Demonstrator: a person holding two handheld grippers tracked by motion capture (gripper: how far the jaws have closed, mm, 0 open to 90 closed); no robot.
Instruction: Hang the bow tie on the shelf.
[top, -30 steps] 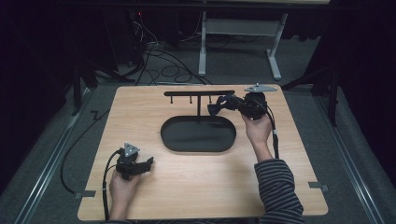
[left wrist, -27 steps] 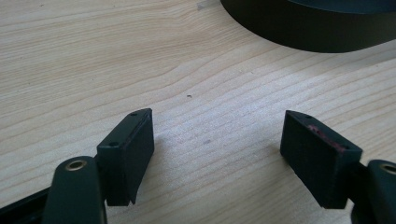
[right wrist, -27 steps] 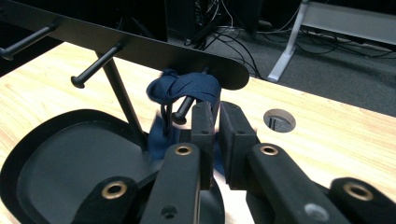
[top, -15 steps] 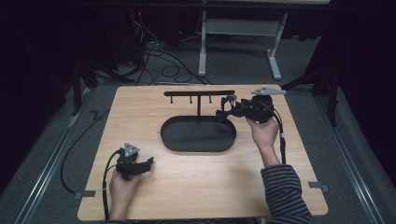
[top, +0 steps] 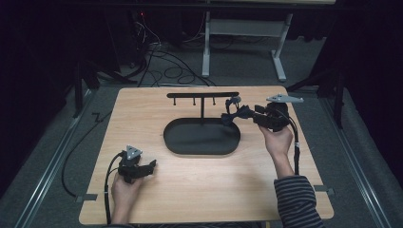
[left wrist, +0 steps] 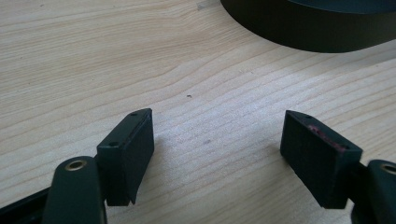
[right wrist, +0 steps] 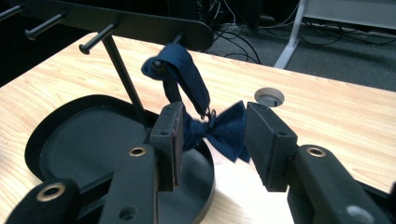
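Between the spread jaws of the right gripper [right wrist: 212,140] hangs a small navy-blue fabric bow tie [right wrist: 219,128]. Its strap is looped over the end peg of a black metal T-shaped hanger stand [right wrist: 116,56], and the bow sits just beyond the pads. The jaws have just been opening. In the right gripper view a gap shows between the right pad and the cloth; the left pad overlaps the cloth from this angle, so contact there cannot be ruled out, but no pinch is visible. In the high view the right gripper [top: 234,114] points toward the right end of the stand's crossbar, with the bow tie [top: 232,110] at its tips.

Below and to the left of those jaws lies the black oval tray [right wrist: 70,140] that forms the base of the stand. It rests on the light wooden tabletop [top: 199,190].

The left gripper [top: 151,166] rests low over the tabletop near the front left corner, well apart from the stand. Its jaws [left wrist: 215,154] stand wide apart with bare wood between them and grasp nothing. The tray wall [left wrist: 308,28] lies ahead of them.
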